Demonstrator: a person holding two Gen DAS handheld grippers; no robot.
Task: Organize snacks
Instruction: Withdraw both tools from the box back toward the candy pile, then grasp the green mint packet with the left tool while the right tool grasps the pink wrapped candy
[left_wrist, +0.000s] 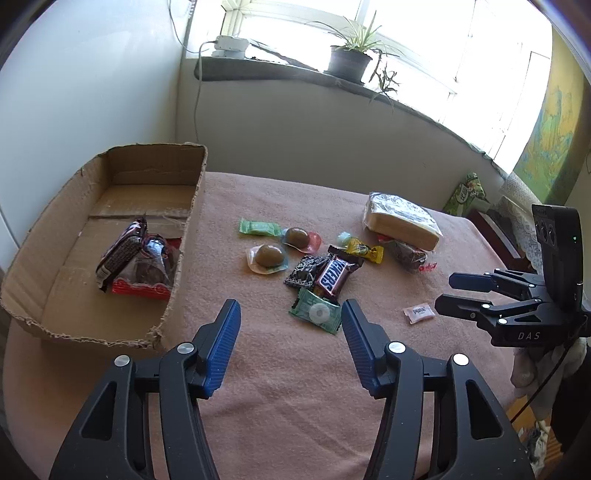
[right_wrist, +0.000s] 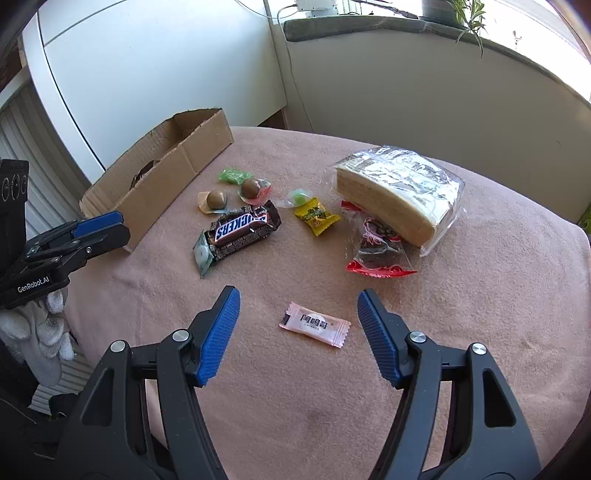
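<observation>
Here I see a salmon-pink blanket (right_wrist: 480, 295) covering the table beneath a bright window sill (left_wrist: 280, 72). My left gripper (left_wrist: 290, 325) and right gripper (right_wrist: 297, 314) both hang spread apart, empty. Loose snacks, a brown Snickers bar (right_wrist: 242, 227) among them, lie beside the shallow cardboard box (left_wrist: 29, 273).

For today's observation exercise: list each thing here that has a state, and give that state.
Left gripper: open, empty.
Right gripper: open, empty, above the pink candy.
Cardboard box: open, holds some snack packs.
Snickers bar: wrapped, on the blanket.
Wafer pack: sealed, outside the box.
</observation>
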